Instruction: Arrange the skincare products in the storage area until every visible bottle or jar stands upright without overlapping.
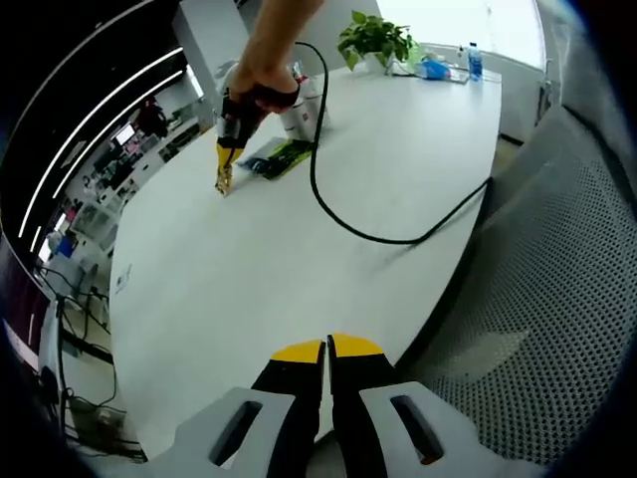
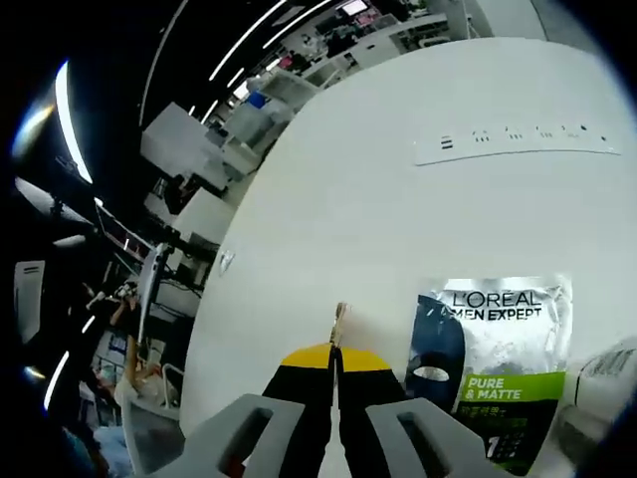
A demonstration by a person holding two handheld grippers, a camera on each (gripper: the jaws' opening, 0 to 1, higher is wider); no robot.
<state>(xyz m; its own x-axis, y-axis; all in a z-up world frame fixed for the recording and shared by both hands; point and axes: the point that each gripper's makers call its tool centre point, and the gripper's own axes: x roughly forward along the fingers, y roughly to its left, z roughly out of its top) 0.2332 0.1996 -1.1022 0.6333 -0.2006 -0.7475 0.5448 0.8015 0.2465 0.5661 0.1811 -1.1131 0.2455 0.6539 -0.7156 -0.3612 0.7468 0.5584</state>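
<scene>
Your left gripper (image 1: pixel 326 351) sits low centre in the left gripper view, jaws shut w/ nothing between them, parked over the near edge of the white table (image 1: pixel 249 269). Upper left of that view your hand (image 1: pixel 261 82) holds the right gripper (image 1: pixel 224 181), tips down near the tabletop, just left of a flat green and dark sachet (image 1: pixel 277 157). A white bottle (image 1: pixel 302 112) stands behind the hand, partly hidden; can't tell if more stand there. A black cable (image 1: pixel 328 189) loops across the table from that gripper. A plant (image 1: pixel 376 40) and a blue-capped bottle (image 1: pixel 475 62) sit far off at upper right.

In the right gripper view the right gripper (image 2: pixel 336 357) is closed too; a thin pale sliver shows at the tips, too small to say what it is or if it's pinched. The sachet (image 2: pixel 495 363) lies flat at lower right, label readable, and a white container (image 2: pixel 609 373) pokes in at the right edge, touching or overlapping the sachet's corner; can't tell which.

Looks like the early sorting stage: you're approaching the cluster, nothing gripped yet. Next you'd need to open the right jaws, swing right toward the white container, and check it's upright and clear of the sachet. Bring the left in to steady
</scene>
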